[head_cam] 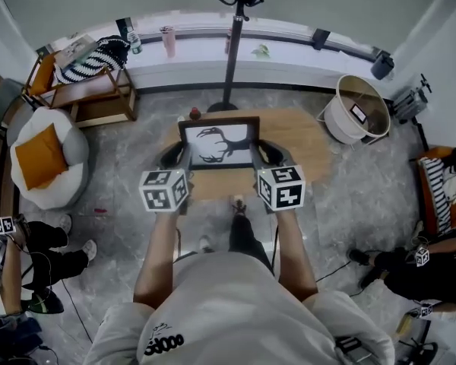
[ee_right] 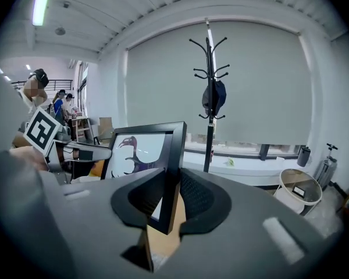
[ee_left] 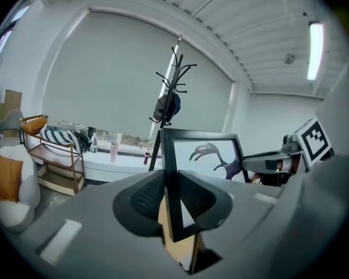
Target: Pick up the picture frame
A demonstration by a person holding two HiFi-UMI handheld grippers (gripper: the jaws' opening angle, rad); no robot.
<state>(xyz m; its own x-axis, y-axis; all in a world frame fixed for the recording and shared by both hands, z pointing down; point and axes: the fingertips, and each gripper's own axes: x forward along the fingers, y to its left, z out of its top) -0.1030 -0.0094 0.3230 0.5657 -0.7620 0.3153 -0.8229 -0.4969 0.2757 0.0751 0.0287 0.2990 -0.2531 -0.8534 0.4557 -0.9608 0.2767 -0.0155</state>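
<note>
A black picture frame (head_cam: 219,144) with a dark antlered figure on white is held upright above the wooden table (head_cam: 311,139). My left gripper (head_cam: 176,156) is shut on the frame's left edge and my right gripper (head_cam: 267,155) is shut on its right edge. In the left gripper view the black frame edge (ee_left: 168,173) stands between the pads of the left gripper (ee_left: 170,199), and the right gripper's marker cube shows beyond the picture. In the right gripper view the right gripper (ee_right: 168,199) pinches the frame (ee_right: 142,150) at its side bar.
A black coat stand (head_cam: 232,52) rises behind the table. A white round basket (head_cam: 355,109) stands at the right, a wooden shelf (head_cam: 91,90) and a white beanbag with an orange cushion (head_cam: 42,158) at the left. People sit on the floor at both sides (head_cam: 30,257).
</note>
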